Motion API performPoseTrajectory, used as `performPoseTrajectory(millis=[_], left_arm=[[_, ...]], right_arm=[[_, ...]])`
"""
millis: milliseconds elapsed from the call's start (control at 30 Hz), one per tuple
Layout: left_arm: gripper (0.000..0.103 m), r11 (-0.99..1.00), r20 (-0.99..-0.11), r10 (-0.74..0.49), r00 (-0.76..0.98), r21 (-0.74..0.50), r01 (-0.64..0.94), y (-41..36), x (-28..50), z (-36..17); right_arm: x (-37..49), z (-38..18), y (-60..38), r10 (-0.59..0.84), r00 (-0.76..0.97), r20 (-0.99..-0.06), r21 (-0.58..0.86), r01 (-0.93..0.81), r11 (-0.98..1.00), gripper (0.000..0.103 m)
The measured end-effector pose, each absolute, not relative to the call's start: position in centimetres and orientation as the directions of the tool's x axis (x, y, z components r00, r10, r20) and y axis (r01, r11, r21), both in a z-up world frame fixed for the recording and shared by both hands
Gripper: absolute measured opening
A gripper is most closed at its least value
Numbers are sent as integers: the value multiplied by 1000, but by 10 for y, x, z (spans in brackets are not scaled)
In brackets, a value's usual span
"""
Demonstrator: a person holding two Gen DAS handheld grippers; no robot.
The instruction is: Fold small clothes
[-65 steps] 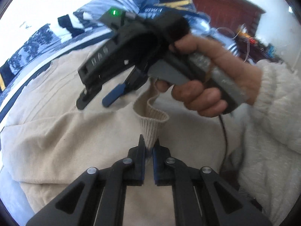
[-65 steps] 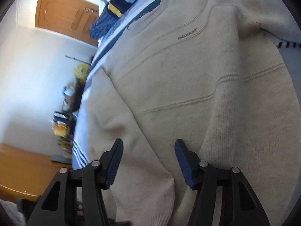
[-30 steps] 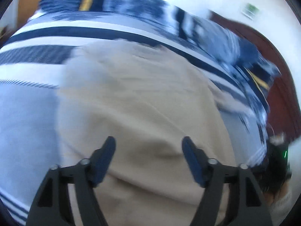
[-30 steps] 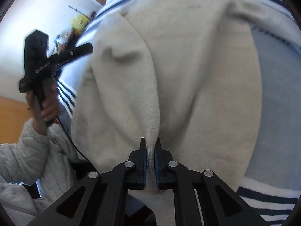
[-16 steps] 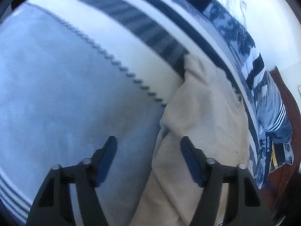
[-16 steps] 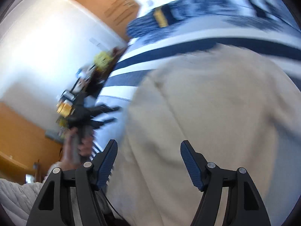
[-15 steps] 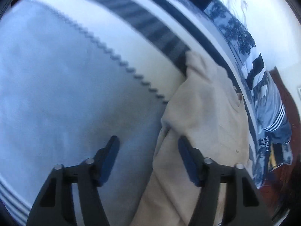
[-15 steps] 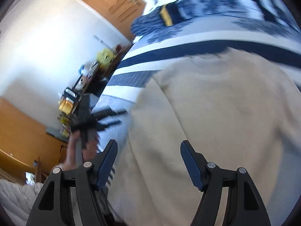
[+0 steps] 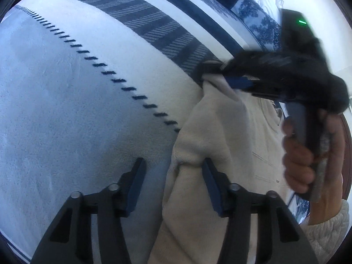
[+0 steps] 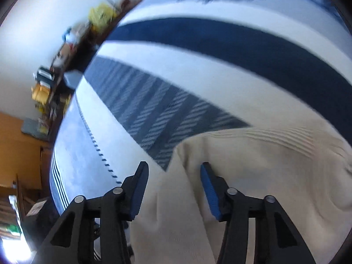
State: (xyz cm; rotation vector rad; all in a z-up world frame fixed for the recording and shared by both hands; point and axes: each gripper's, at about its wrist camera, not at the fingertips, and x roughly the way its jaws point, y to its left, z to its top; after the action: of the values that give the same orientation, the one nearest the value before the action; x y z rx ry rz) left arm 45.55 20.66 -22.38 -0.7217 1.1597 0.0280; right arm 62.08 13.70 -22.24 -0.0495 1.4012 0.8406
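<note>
Soft, limp sweater (image 9: 220, 154) on the bed (image 9: 77, 110): grip its left edge, lower centre. Left gripper (image 9: 173, 184) and right gripper (image 10: 173, 184) both gape, empty.

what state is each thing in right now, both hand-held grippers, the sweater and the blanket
left hand-held gripper: open, straddling the sweater's side edge, gripping nothing
right hand-held gripper: open, poised over the sweater's far corner
cream sweater: lying on the bed, partly folded, long edge doubled over and bunched
striped blanket: spread flat under the sweater
</note>
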Motion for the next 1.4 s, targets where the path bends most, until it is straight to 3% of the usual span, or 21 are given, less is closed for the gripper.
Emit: performPoseTrajectory(millis=[33,67,100,300,467,500,567,600,633,733,800,867,900,933,967,1133,1267,1400], left_arm=[[22,779,-844,-330,423,-496,-383,208,455,-224],[10,772,-837,-347,422,-511,-378,210,456,-224],[2,759,-828,-368,423,-531,-378,212,456,-224],[0,720,-797,-314,517,-554,-417,239,451,-204],[0,702,-811,-305,499,-545,-458,244,447,-216],[3,677,-800,-333,499,-571,-464,246,445,-221],[23,648,-785,-360,504,-599,-470,246,442,-227],[38,645,-781,-368,506,-606,-466,243,443,-229],[41,656,-784,-369,499,-600,-457,237,445,-230],[41,688,-788,-393,473,-594,-418,213,437,-232],[41,751,-832,-356,425,-525,-399,197,440,-235],[26,793,-854,-303,423,-472,-385,190,443,-233],[2,806,-856,-292,426,-460,-372,188,444,-231],[2,806,-852,-300,430,-467,-364,189,444,-227],[2,797,-844,-287,453,-473,-376,195,442,-220],[2,787,-834,-195,516,-447,-425,219,431,-195],[2,766,-872,-188,453,-419,-488,226,437,-219],[3,815,-892,-162,422,-363,-453,217,439,-215]], right_arm=[[620,-227,145,446,-65,-892,402,-564,722,42],[619,-233,154,388,-41,-921,336,-592,733,15],[618,-232,156,363,-20,-932,302,-597,743,10],[638,-163,106,597,116,-794,481,-480,733,7],[658,-191,89,613,116,-781,537,-376,755,6],[659,-196,89,614,108,-782,543,-367,755,6],[663,-206,89,613,103,-783,547,-356,758,10],[664,-211,92,614,91,-784,550,-357,755,10],[665,-215,96,611,77,-788,550,-358,754,11],[669,-214,98,628,66,-775,570,-355,741,13],[667,-213,96,637,71,-767,575,-363,733,17],[666,-215,99,629,64,-775,567,-369,736,17],[665,-218,101,620,61,-782,558,-374,741,17],[664,-221,104,611,54,-790,549,-380,744,17],[663,-222,109,599,46,-799,538,-388,748,5],[657,-189,115,693,80,-717,605,-425,674,5],[664,-208,129,688,29,-725,624,-395,674,5],[666,-230,133,646,-1,-763,602,-364,710,8]])
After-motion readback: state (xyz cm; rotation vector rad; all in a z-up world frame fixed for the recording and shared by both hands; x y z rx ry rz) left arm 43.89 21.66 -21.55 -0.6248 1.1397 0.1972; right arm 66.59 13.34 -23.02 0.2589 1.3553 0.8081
